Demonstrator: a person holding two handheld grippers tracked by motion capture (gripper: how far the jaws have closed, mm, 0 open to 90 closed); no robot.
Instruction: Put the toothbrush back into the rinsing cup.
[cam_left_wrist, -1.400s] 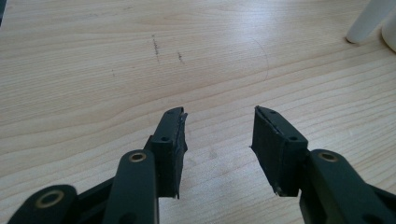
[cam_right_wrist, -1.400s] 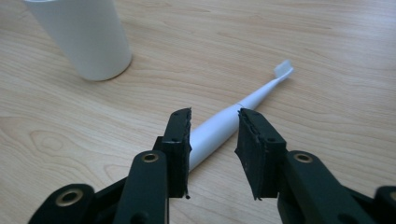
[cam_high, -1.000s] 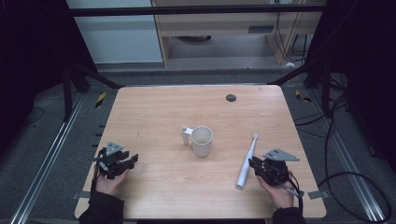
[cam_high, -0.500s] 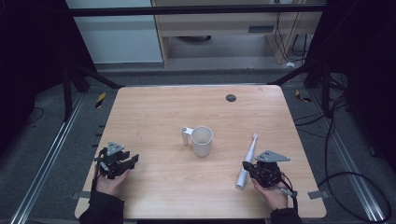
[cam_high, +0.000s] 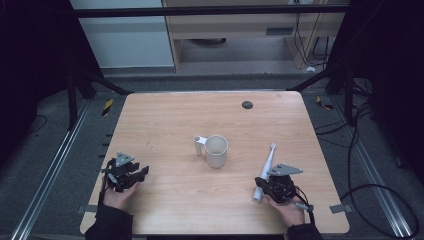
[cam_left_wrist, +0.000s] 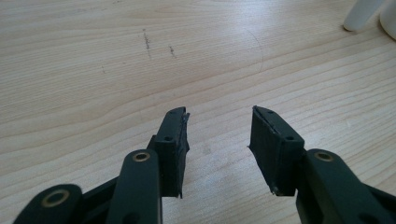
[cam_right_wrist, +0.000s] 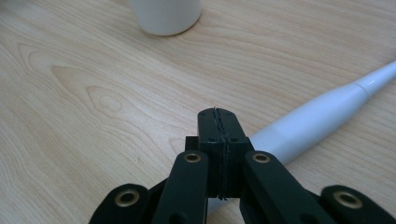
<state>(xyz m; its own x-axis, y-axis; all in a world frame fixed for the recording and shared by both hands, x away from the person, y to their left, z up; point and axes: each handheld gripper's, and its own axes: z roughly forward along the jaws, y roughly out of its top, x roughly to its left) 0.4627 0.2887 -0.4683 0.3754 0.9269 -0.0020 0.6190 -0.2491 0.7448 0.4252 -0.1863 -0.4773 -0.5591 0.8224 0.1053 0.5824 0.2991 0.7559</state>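
- A wooden table (cam_high: 165, 120) takes up the middle of the high view, with dark floor, rails and cables around it.
- A white mug (cam_high: 216, 150) stands upright near the centre of the table, its handle pointing toward the left of the frame. No print, logo or lettering can be read on it in any view.
- In the right gripper view the base of the mug (cam_right_wrist: 166, 16) sits at the top edge, slightly left of centre.
- In the left gripper view a sliver of the mug (cam_left_wrist: 369, 14) shows in the upper right corner.
- A white electric toothbrush (cam_high: 265, 170) lies flat at the lower right of the table, its thin head end toward the upper right and its thick handle end toward the lower left. No brand mark is legible on it.
- The right gripper (cam_right_wrist: 219, 114) sits at the lower right of the high view, held in a hand. Its jaws are clenched together with nothing between them.
- The toothbrush (cam_right_wrist: 322, 116) lies just beside the clenched jaws, on their right in the right gripper view; whether it touches them I cannot tell.
- The left gripper (cam_left_wrist: 218, 128) is at the lower left of the high view, held in the other hand. Its jaws are spread apart over bare wood and grasp nothing.
- A small dark round spot (cam_high: 247, 104) lies near the table's far edge, right of centre.
- Faint dark scratch marks (cam_left_wrist: 147, 39) show on the wood at the upper left of the left gripper view.
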